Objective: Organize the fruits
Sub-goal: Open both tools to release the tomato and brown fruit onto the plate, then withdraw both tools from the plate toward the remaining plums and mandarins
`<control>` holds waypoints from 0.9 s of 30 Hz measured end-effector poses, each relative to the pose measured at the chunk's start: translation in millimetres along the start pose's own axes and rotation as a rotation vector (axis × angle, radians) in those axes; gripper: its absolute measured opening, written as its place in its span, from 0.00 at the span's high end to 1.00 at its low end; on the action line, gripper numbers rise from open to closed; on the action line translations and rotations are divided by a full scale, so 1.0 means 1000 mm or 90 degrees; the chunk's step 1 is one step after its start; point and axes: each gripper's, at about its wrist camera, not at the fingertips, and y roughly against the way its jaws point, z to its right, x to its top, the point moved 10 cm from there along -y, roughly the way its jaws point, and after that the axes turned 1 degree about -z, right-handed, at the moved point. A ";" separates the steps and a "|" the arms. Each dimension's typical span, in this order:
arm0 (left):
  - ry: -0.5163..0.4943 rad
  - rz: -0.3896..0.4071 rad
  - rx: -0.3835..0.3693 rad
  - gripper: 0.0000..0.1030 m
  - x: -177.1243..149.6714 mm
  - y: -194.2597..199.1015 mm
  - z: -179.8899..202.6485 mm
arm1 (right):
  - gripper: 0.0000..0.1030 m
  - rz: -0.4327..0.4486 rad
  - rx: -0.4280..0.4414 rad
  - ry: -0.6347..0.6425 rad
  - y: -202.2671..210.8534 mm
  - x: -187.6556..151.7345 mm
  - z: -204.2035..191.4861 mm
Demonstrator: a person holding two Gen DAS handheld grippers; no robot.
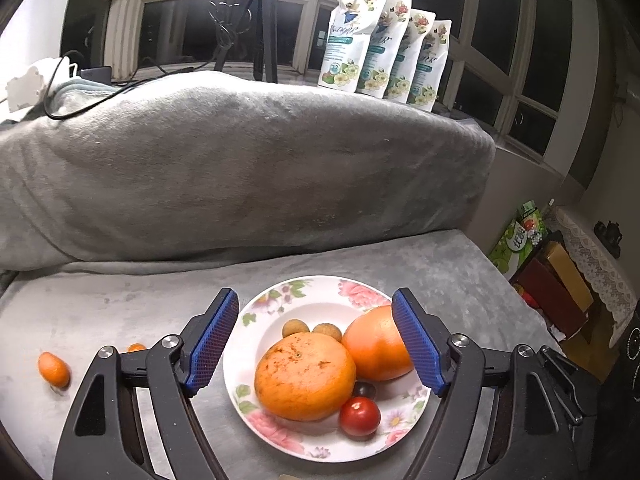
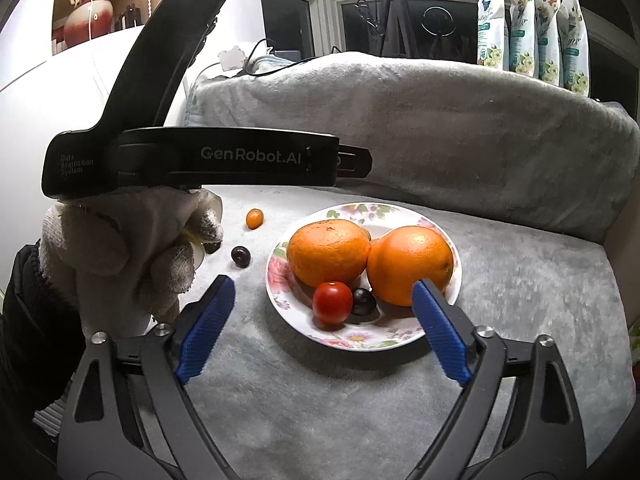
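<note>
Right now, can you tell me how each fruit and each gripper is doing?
Left hand-held gripper: open, empty, above the plate.
Right hand-held gripper: open, empty.
Flowered plate: upright on the grey blanket.
Two oranges: on the plate, touching.
Red tomato: on the plate.
Dark grape: off the plate.
Kumquat: off the plate.

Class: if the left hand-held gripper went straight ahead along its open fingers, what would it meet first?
Most likely the rough-skinned orange on the floral plate, which lies between the left hand-held gripper fingers; depth is uncertain.
</note>
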 end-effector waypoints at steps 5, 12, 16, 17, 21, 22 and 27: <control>0.002 0.007 0.000 0.23 0.001 0.006 -0.005 | 0.06 0.005 0.000 -0.001 0.003 0.003 -0.003; 0.003 0.019 0.004 0.23 0.003 0.016 -0.013 | 0.06 0.002 0.001 0.013 0.001 0.008 -0.014; 0.010 0.025 0.008 0.23 0.002 0.023 -0.022 | 0.06 0.004 0.003 0.023 -0.001 0.011 -0.022; 0.013 0.027 0.009 0.23 0.002 0.024 -0.026 | 0.06 0.004 0.004 0.024 -0.002 0.012 -0.024; 0.025 0.033 0.017 0.23 0.000 0.030 -0.042 | 0.06 0.000 0.006 0.027 -0.006 0.014 -0.033; 0.027 0.034 0.020 0.23 -0.001 0.032 -0.045 | 0.06 -0.002 0.008 0.027 -0.007 0.014 -0.035; 0.049 0.037 0.041 0.23 -0.004 0.038 -0.075 | 0.06 -0.006 0.019 0.031 -0.014 0.017 -0.048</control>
